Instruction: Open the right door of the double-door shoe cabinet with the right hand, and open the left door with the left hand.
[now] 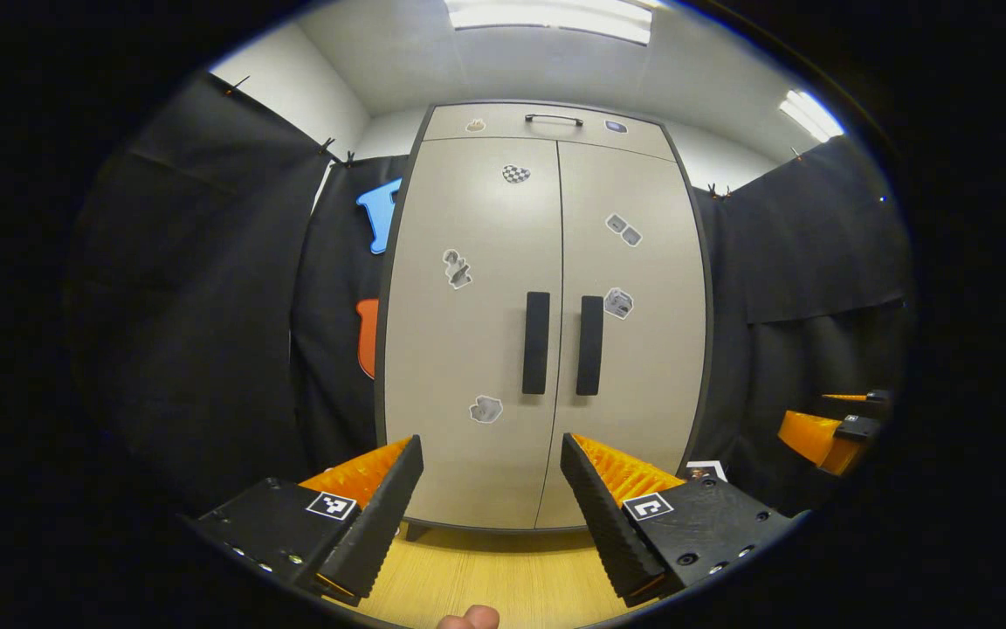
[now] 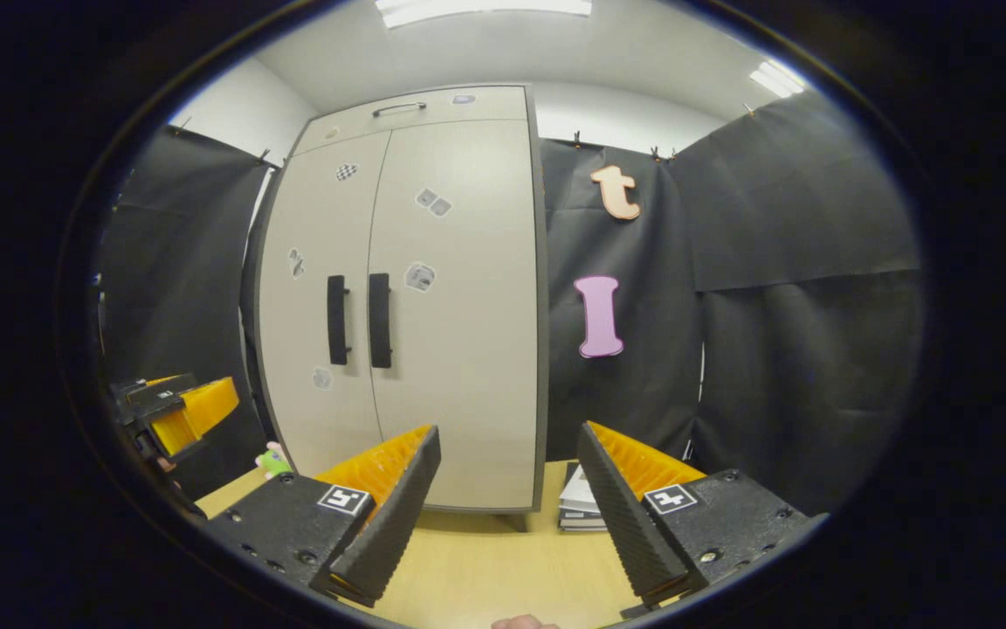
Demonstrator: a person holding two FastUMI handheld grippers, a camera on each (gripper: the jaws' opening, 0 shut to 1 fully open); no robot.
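A beige double-door shoe cabinet (image 1: 485,218) (image 2: 459,262) stands upright on a wooden surface, both doors closed. Two black vertical handles sit side by side at the centre seam: the left door's handle (image 1: 536,342) (image 2: 337,319) and the right door's handle (image 1: 590,345) (image 2: 379,320). Small stickers dot the doors. My left gripper (image 1: 492,476) is open, well short of the cabinet and roughly facing its centre. My right gripper (image 2: 508,463) is open too, aimed at the cabinet's right edge, with the handles off to its left. Each view catches the other gripper at its side edge (image 1: 830,432) (image 2: 175,406).
Above the doors sits a drawer with a thin handle (image 1: 554,117). A stack of booklets (image 2: 575,502) lies on the wooden surface (image 1: 503,577) right of the cabinet. A small green object (image 2: 273,460) sits at the cabinet's lower left. Black cloth walls close in on both sides.
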